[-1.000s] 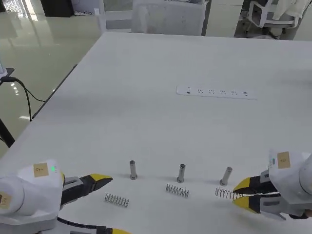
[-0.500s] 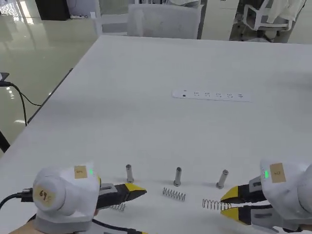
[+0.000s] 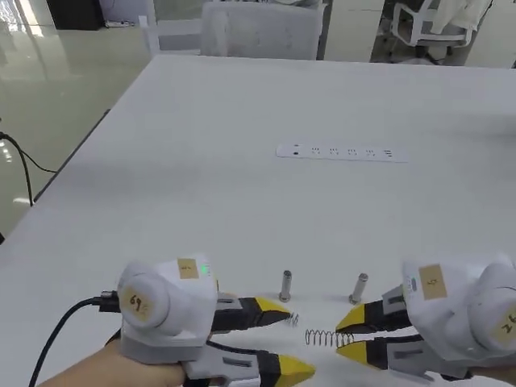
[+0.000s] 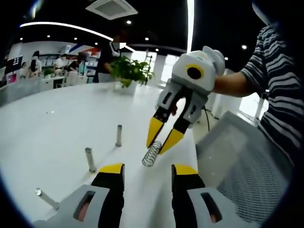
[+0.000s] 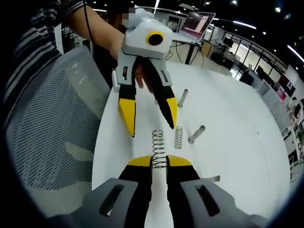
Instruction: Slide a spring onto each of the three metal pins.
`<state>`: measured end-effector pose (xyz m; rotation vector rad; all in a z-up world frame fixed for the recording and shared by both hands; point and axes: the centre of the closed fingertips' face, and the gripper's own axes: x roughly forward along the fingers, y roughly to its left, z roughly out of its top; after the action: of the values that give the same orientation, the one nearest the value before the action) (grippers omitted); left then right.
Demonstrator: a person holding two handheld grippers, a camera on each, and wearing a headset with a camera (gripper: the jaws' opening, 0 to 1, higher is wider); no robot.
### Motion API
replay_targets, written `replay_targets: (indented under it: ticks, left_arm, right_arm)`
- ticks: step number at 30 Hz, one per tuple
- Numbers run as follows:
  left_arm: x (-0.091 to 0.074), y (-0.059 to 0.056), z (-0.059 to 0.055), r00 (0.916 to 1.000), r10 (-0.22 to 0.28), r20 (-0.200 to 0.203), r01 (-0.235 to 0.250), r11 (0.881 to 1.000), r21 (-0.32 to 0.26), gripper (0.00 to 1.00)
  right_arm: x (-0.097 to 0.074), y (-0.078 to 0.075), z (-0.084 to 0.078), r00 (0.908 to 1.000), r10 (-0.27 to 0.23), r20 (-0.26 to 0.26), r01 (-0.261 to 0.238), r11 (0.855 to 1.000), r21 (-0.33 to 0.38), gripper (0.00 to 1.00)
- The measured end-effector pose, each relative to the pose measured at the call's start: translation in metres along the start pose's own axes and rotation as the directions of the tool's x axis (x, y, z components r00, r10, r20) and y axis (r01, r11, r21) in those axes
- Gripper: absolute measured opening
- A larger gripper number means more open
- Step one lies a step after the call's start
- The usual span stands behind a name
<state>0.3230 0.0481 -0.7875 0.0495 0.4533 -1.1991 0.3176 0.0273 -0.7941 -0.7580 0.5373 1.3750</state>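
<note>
My right gripper (image 3: pixel 339 337) (image 5: pixel 160 162) is shut on one end of a small wire spring (image 3: pixel 320 337) (image 5: pixel 158 146) (image 4: pixel 151 154), held just above the white table. Opposite it, my left gripper (image 3: pixel 298 342) (image 4: pixel 148 169) stands open, its yellow tips close to the spring's free end. Two upright metal pins (image 3: pixel 285 285) (image 3: pixel 360 285) stand just behind the grippers. In the left gripper view all three pins (image 4: pixel 118 135) (image 4: pixel 89 159) (image 4: pixel 45 197) stand in a row to the left. Another spring (image 5: pixel 179 137) (image 3: pixel 292 319) lies on the table near the middle pin (image 5: pixel 196 134).
A white power strip (image 3: pixel 339 152) lies flat at mid-table, well beyond the pins. The table's left edge (image 3: pixel 89 141) drops to a shiny floor. A grey mesh chair (image 3: pixel 258 28) stands at the far side. A black cable (image 3: pixel 60 330) trails from my left gripper.
My left gripper has swung right, across the left spring and pin, to face the right gripper. The right gripper has carried its spring leftward, off the table.
</note>
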Motion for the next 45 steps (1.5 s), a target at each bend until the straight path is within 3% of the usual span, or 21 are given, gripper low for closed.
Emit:
replay_targets:
  ticks: [4,16,29,37,45]
  left_arm:
    - [0.005,0.000,0.008,0.9993,-0.015,0.034,0.015,1.000,-0.003,0.25]
    - [0.013,-0.005,0.014,0.9975,-0.050,0.049,0.050,0.999,-0.001,0.06]
    - [0.013,-0.013,0.011,0.9934,-0.112,0.025,0.111,0.993,0.029,0.02]
    - [0.010,-0.022,0.008,0.9852,-0.171,0.008,0.171,0.985,0.032,0.02]
    - [0.009,-0.024,0.005,0.9821,-0.188,-0.008,0.188,0.981,0.047,0.02]
  right_arm:
    - [-0.001,-0.001,0.004,0.9999,0.004,0.012,-0.004,1.000,-0.009,0.08]
    - [-0.003,-0.001,0.007,0.9995,0.013,0.027,-0.013,1.000,-0.014,0.08]
    - [-0.003,0.003,0.004,0.9990,0.030,0.033,-0.030,1.000,0.008,0.08]
    - [-0.005,0.009,-0.003,0.9973,0.040,0.062,-0.045,0.995,0.088,0.13]
    - [-0.005,0.015,-0.004,0.9964,0.053,0.067,-0.059,0.994,0.088,0.11]
